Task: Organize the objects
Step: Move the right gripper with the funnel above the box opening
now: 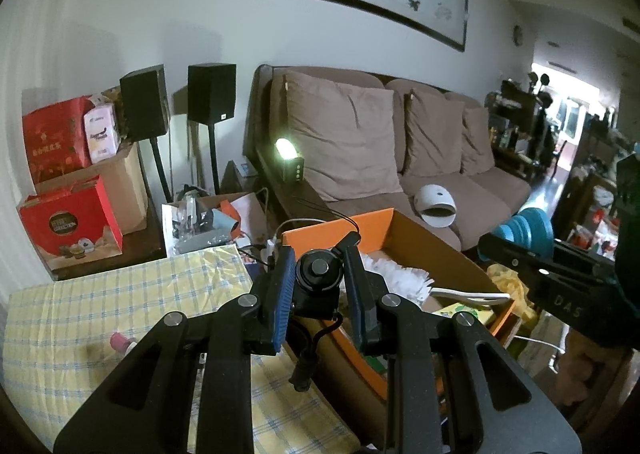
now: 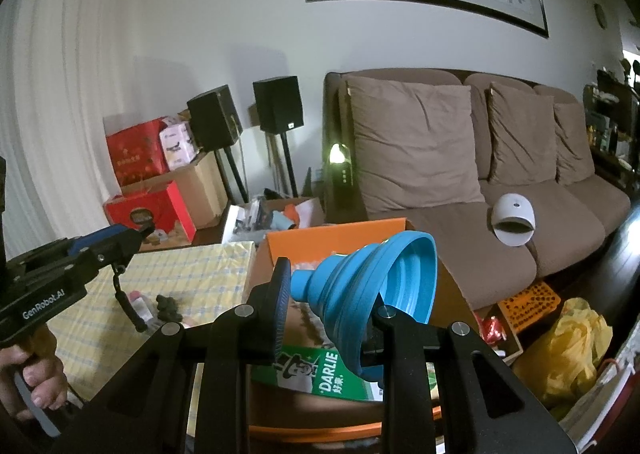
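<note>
left wrist view
left tool (image 1: 318, 286): pinching a small black camera-like gadget (image 1: 319, 274) between blue pad and black pad; its short cable hangs free below.
position: held just above the near-left edge of the orange box (image 1: 320, 232), over the seam between box and table (image 1: 100, 302).
why: my read, a carry pose before dropping it into the box; the dangling cable could snag the box wall.
box contents: white duster head (image 1: 396, 276) and a white handle-like piece lie inside, leaving less free floor.
left of box: pink item (image 1: 122, 342) still on the yellow check cloth.
right of box: right tool's body, blue funnel (image 1: 524, 228) showing behind it.

right wrist view
right tool (image 2: 328, 314): pinching the blue collapsible funnel (image 2: 360, 286) by its narrow end; wide mouth points away and to the right.
position: hovering over the orange box (image 2: 340, 234), above a green Darlie toothpaste carton (image 2: 320, 374) inside it.
why: looks staged for release into the box; the carton takes part of the landing spot.
left of box: left tool (image 2: 140, 234) with a hand (image 2: 36, 378) on its grip; pink item (image 2: 138, 300) and dark lump (image 2: 168, 308) remain on the table.
right of box: yellow plastic bag (image 2: 576, 350), orange perforated tray (image 2: 532, 304).
behind box: brown sofa (image 2: 480, 213) with a white domed device (image 2: 513, 217).
</note>
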The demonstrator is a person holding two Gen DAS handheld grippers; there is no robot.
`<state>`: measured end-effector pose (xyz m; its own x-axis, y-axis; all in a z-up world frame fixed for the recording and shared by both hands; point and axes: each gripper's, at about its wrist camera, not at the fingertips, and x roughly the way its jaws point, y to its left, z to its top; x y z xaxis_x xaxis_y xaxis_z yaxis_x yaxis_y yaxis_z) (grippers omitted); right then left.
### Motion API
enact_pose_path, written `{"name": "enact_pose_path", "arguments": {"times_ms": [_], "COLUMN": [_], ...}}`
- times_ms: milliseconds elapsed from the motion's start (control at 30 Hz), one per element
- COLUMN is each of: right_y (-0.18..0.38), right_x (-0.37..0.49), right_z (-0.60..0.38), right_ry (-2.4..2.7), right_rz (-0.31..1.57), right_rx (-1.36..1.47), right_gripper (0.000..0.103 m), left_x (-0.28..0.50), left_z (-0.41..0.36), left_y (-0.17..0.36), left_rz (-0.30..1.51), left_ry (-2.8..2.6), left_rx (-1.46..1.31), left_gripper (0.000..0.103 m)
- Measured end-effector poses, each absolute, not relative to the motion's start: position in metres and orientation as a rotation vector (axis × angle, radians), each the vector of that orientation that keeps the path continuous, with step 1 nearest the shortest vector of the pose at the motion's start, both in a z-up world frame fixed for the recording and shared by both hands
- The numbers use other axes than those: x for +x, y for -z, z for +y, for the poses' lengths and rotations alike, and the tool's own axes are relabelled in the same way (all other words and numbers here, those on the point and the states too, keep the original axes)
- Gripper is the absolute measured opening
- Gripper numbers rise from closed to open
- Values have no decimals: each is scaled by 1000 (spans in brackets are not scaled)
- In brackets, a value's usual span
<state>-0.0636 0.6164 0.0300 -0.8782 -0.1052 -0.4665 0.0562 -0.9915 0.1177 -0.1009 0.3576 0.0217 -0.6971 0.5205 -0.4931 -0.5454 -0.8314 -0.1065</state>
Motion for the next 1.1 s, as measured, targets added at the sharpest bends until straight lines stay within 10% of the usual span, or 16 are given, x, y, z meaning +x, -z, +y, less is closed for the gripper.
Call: {"name": "enact_pose_path", "arguments": {"times_ms": [1100], "right_y": [-25], "right_x": [-65], "right_z": [648], "right_ry": [3010], "right_rz": [-198], "right_rx": [791], "right_gripper": [24], "left_x": [-86], "left_z": [386], "left_y": [-22], "left_rz": [90], "left_ry": [-2388], "left_rx": [-704], "left_gripper": [23]}}
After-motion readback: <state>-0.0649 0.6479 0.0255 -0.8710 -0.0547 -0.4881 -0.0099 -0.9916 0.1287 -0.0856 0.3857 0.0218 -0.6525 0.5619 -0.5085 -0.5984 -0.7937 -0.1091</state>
